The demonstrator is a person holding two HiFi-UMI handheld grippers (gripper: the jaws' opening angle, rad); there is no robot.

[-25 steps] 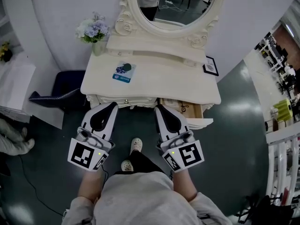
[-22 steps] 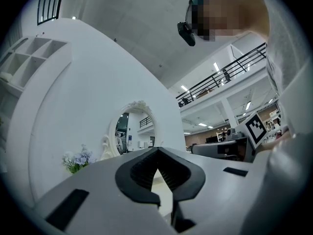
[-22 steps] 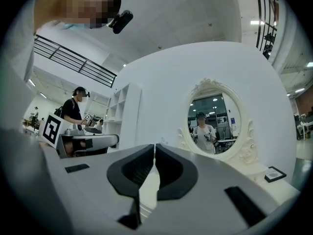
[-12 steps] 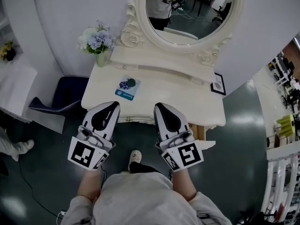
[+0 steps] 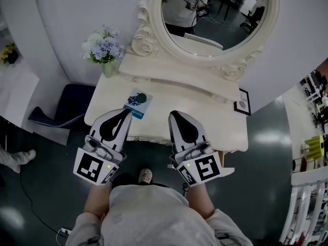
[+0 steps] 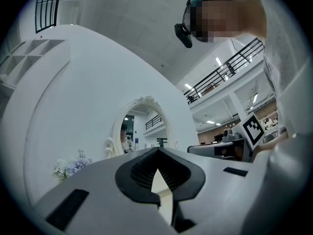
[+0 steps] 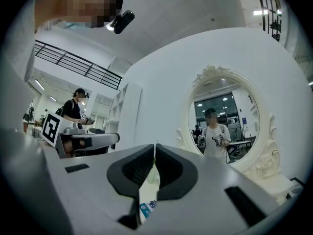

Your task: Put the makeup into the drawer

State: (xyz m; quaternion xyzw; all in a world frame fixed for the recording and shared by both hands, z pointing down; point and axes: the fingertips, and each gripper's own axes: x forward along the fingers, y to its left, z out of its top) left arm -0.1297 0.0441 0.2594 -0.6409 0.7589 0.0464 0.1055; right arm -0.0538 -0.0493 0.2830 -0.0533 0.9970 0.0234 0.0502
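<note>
The makeup, a flat blue-and-white packet (image 5: 137,99), lies on the cream dressing table (image 5: 205,114), left of its middle. Both grippers hover side by side over the table's front edge, pointing at the mirror. My left gripper (image 5: 125,112) has its tip just short of the packet; its jaws meet at the tip (image 6: 157,151) with nothing between them. My right gripper (image 5: 173,116) is shut and empty (image 7: 155,146), and a corner of the packet (image 7: 146,209) shows through the slot below its jaws. Only a corner of the open drawer (image 5: 227,164) shows, at the table's front right.
An oval mirror (image 5: 215,14) in a carved frame stands at the table's back, a vase of flowers (image 5: 104,47) at the back left, a small framed picture (image 5: 243,101) at the right. A dark blue seat (image 5: 66,104) stands left of the table.
Both grippers have come forward from in front of the table to over its front edge, nearer the packet. The open drawer has slid almost out of sight under the right gripper.
</note>
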